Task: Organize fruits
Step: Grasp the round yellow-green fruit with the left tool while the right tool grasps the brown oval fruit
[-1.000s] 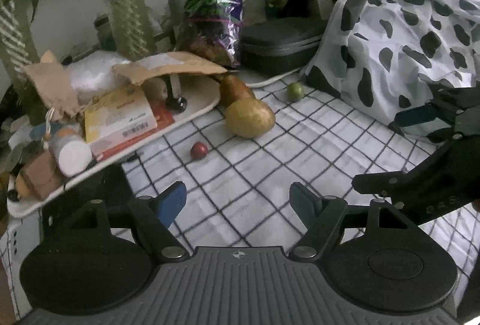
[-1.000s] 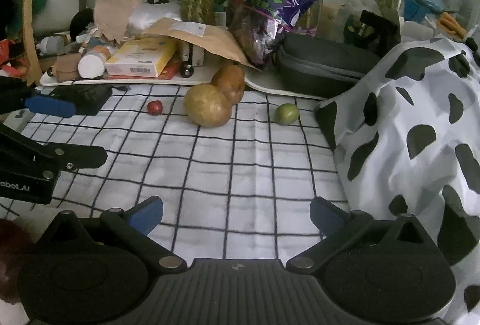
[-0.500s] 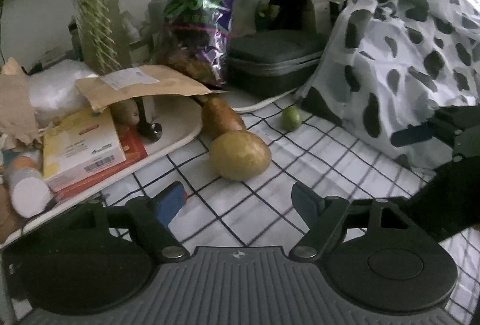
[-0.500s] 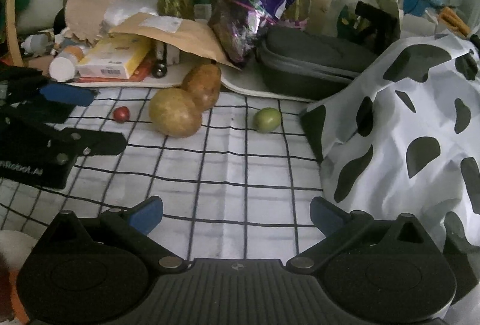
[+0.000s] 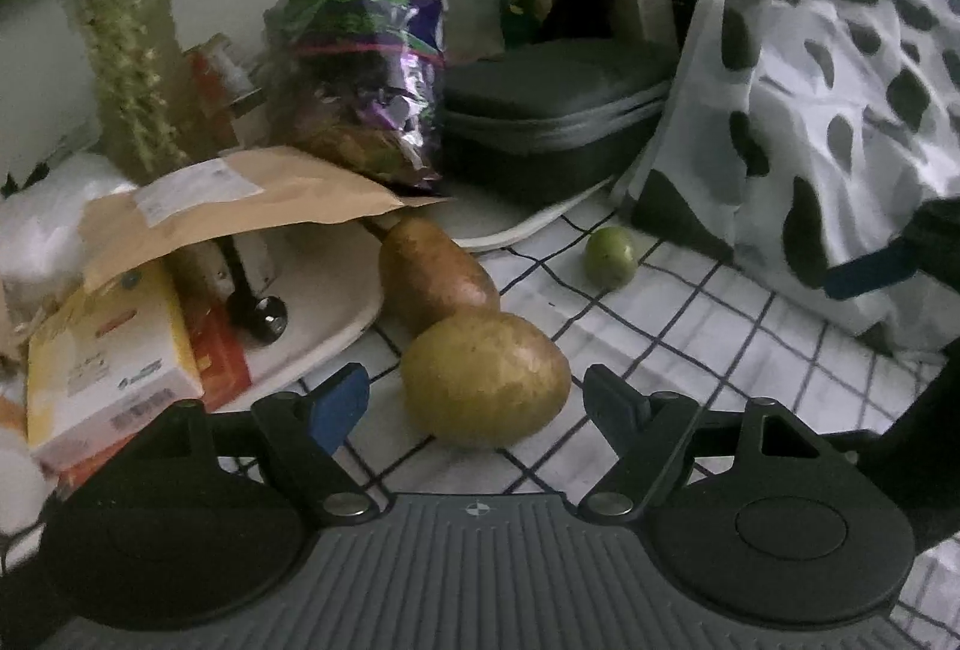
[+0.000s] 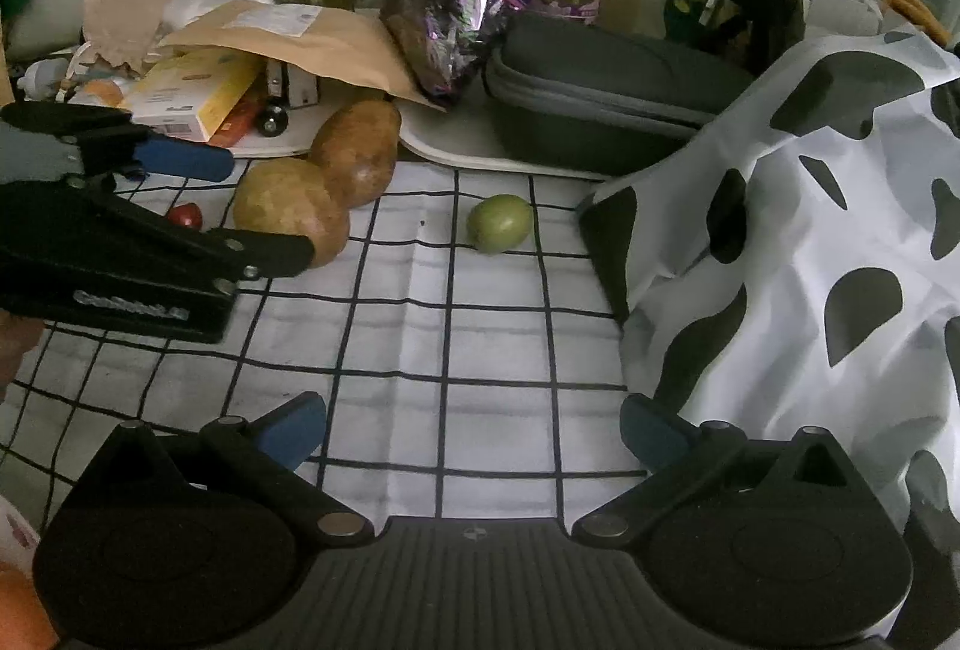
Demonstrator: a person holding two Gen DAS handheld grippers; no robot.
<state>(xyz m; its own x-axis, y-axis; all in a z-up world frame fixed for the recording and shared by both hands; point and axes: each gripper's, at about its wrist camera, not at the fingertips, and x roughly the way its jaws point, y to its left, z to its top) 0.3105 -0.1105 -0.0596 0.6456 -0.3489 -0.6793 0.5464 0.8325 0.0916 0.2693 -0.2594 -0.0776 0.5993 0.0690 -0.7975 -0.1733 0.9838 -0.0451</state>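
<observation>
two pears [image 5: 486, 380] touching, green fruit [image 6: 500, 222] apart

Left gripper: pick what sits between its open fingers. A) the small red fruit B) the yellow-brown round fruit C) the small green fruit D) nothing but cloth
B: the left gripper is open, with the yellow-brown round fruit between its fingers and not yet clamped; the green fruit lies farther off, by the spotted cloth.
</observation>
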